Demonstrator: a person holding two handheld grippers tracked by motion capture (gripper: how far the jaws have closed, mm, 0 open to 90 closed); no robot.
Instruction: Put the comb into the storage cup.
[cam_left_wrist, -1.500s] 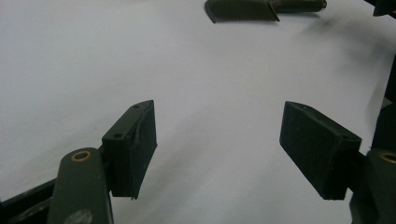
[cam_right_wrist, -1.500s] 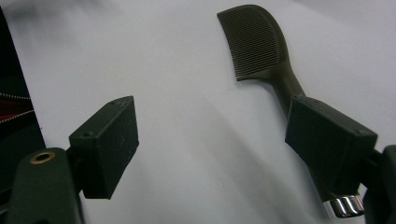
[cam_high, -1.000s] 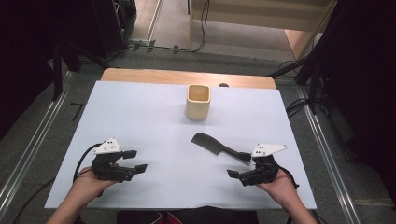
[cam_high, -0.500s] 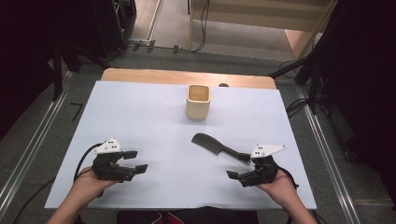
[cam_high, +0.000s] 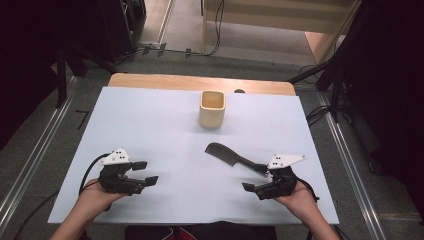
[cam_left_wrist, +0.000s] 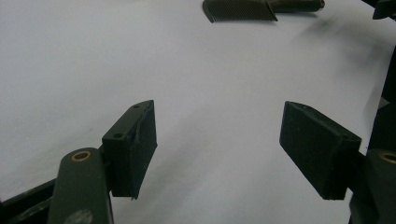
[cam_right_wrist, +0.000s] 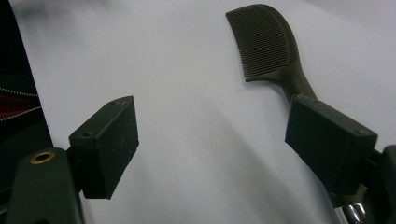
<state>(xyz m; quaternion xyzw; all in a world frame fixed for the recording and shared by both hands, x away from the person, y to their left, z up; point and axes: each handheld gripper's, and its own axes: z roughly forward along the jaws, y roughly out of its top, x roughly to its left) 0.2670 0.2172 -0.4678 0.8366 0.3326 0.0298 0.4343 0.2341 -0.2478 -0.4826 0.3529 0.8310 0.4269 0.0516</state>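
Note:
A dark comb (cam_high: 229, 155) lies flat on the white table cover (cam_high: 165, 130), its handle pointing toward my right gripper (cam_high: 255, 178). That gripper rests open at the front right, its far jaw just beside the handle end. In the right gripper view the comb (cam_right_wrist: 266, 44) lies ahead and to the right, its handle running behind the right pad (cam_right_wrist: 329, 140). My left gripper (cam_high: 145, 172) is open at the front left with nothing between its jaws. The comb (cam_left_wrist: 243, 9) shows far off in the left gripper view. A wooden square cup (cam_high: 212, 108) stands upright toward the back centre.
The cover ends at a wooden table edge (cam_high: 200, 82) at the back. Metal rails (cam_high: 30, 160) run along both sides of the table. Cables lie on the floor behind, and a wooden cabinet (cam_high: 280, 15) stands at the back.

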